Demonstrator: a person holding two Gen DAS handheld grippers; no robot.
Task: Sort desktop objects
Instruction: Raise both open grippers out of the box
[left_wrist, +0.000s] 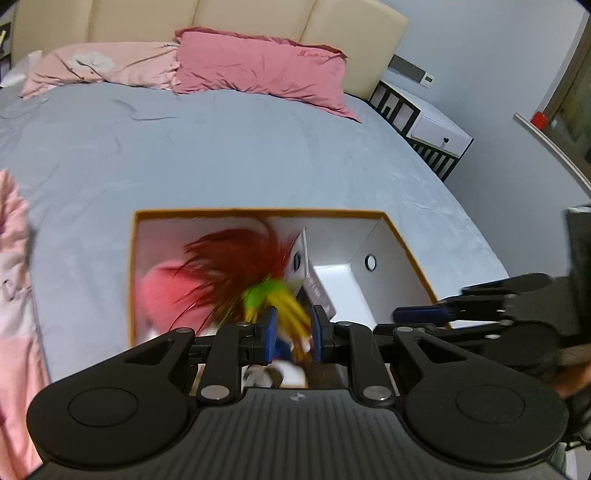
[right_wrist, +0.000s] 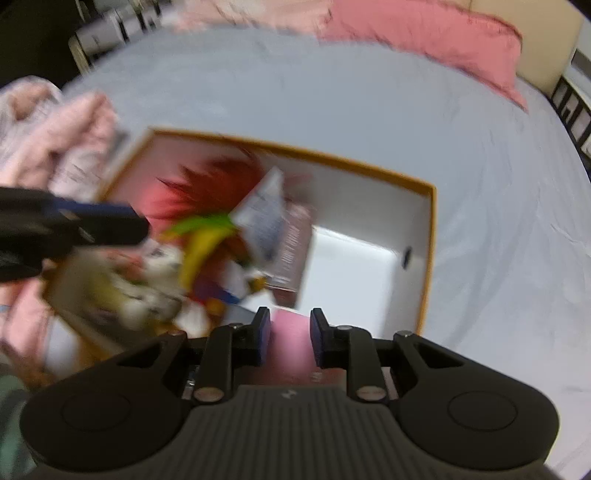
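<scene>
While angled down over the box (left_wrist: 391, 236), left hand-held gripper (left_wrist: 291, 334) and right hand-held gripper (right_wrist: 290, 338) both slightly parted, empty.

Both wrist views look down, sharing the box (left_wrist: 406, 251).

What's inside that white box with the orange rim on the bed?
The box holds a red feathery toy with green and yellow strands, something pink, an upright card packet and blurred small toys. Its right end is bare. Whatever lies beneath the pile is covered.
</scene>
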